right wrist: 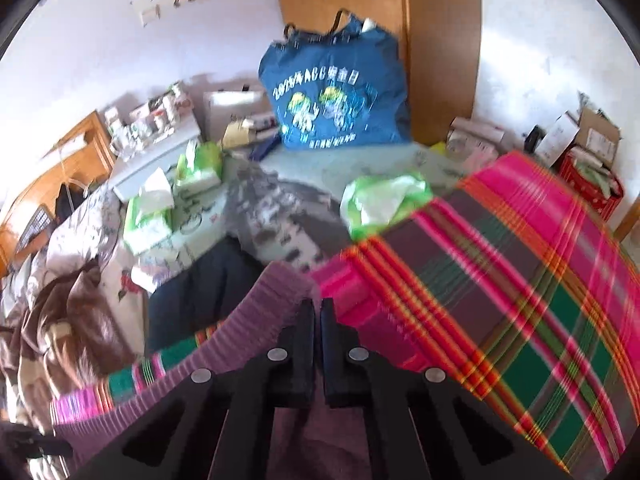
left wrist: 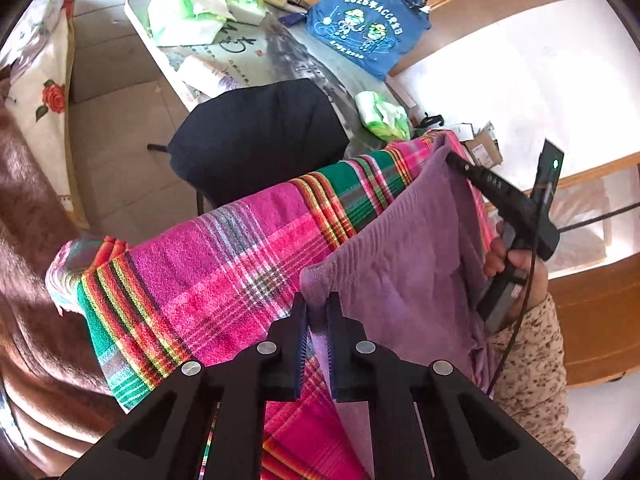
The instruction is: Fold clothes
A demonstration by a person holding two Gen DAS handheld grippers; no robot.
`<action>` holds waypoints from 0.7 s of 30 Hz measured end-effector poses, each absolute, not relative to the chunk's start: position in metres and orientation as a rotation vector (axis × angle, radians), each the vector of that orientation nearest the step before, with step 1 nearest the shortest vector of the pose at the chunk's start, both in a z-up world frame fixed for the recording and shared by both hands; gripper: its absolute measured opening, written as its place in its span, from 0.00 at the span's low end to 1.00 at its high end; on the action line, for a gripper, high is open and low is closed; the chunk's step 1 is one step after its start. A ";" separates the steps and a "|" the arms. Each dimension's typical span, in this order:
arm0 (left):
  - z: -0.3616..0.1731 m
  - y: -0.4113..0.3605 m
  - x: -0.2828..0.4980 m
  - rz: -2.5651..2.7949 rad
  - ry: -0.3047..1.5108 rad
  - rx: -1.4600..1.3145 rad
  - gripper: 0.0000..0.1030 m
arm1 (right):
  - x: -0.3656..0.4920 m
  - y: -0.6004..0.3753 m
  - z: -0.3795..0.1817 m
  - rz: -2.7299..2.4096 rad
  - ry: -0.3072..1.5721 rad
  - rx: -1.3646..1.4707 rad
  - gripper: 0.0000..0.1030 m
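My left tool (left wrist: 317,307) is clamped on one top corner of the purple garment (left wrist: 400,248), its two black fingers pressed together on the fabric edge. In the left wrist view, the garment spreads from that corner up toward 1 o'clock. There my right tool (left wrist: 454,159) pinches the opposite corner, with my hand (left wrist: 516,264) on its handle. In the right wrist view, the right tool (right wrist: 316,306) is likewise closed on the ribbed purple edge (right wrist: 256,312).

The garment lies on a pink, green and orange plaid cloth (left wrist: 224,256). A dark garment (left wrist: 256,136) sits beyond it at 11 o'clock. A blue printed bag (left wrist: 360,28) stands at 12 o'clock on the cluttered counter (left wrist: 280,52), among green-and-white tissue packs (left wrist: 192,12).

Progress, as judged: early. Both top corners are secured and the garment appears unfolded. No fold line is visible. Remaining steps: lift, carry the gripped edge over, flatten, release, then repeat for any other clothes.
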State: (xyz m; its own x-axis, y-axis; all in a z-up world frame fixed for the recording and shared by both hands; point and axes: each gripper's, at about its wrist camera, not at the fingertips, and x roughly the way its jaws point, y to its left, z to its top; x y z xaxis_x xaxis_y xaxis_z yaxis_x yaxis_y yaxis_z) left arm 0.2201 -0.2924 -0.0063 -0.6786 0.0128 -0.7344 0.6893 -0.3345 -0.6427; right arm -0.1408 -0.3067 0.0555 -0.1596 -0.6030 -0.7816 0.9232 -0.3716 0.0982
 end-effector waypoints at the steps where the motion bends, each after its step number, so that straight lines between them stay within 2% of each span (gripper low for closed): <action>1: -0.005 -0.294 0.222 -2.056 1.465 0.902 0.08 | -0.139 -0.310 0.058 -1.762 0.495 0.918 0.02; 6: -0.005 -0.302 0.233 -2.038 1.474 0.876 0.08 | -0.127 -0.329 0.063 -1.783 0.501 0.897 0.02; 12: -0.023 -0.310 0.233 -1.976 1.550 0.916 0.08 | -0.117 -0.351 0.038 -1.794 0.624 0.927 0.02; 21: -0.026 -0.308 0.225 -1.981 1.502 0.970 0.12 | -0.109 -0.356 0.023 -1.842 0.667 0.930 0.04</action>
State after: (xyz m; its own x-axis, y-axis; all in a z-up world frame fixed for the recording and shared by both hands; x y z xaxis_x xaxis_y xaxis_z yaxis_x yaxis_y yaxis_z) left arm 0.2254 -0.3076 -0.0257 -0.6403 0.0479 -0.7667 0.7253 -0.2911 -0.6239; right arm -0.1091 -0.3558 0.0235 -0.2751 -0.4959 -0.8236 0.9083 -0.4148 -0.0537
